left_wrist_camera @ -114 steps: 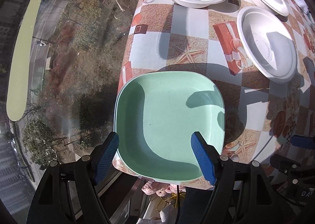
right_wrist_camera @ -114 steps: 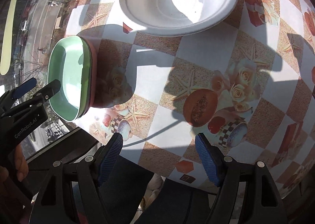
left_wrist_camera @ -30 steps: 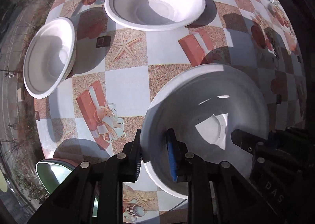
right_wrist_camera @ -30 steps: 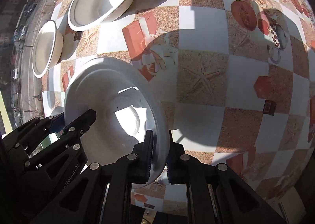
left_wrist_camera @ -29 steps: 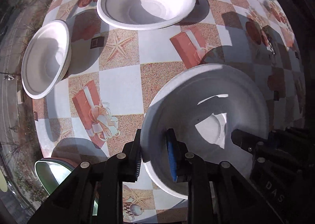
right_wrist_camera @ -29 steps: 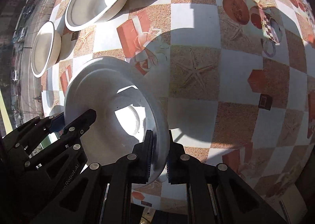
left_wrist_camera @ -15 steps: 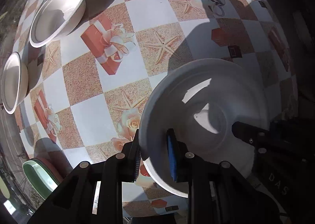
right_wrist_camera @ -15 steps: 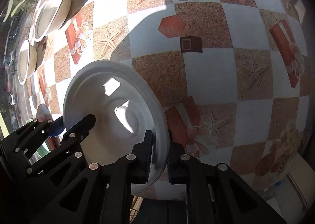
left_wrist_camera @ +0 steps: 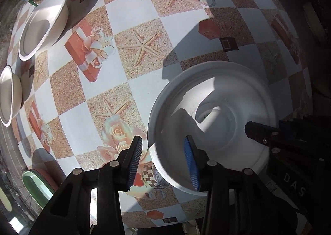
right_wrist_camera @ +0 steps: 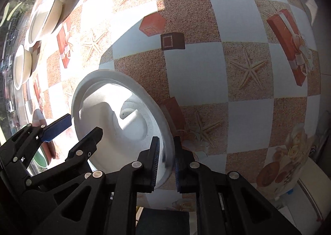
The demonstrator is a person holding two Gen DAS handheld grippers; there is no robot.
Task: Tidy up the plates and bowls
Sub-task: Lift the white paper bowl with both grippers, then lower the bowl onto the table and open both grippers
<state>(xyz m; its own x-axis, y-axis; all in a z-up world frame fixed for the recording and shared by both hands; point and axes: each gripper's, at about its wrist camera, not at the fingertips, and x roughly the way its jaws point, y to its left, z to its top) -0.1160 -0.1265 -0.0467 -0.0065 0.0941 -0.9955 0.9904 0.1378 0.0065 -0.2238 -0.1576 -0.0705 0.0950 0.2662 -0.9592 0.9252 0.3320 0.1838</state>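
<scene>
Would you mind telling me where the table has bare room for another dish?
The widest bare patch is the right side of the tablecloth, beyond the white plate. A smaller gap lies between that plate and the two bowls. The left edge is crowded by those bowls and the green dish.

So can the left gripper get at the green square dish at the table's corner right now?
Probably yes. The left gripper is open and straddles the rim of the white round plate, so it must clear that first. The green square dish sits at the table edge with nothing on it.
</scene>
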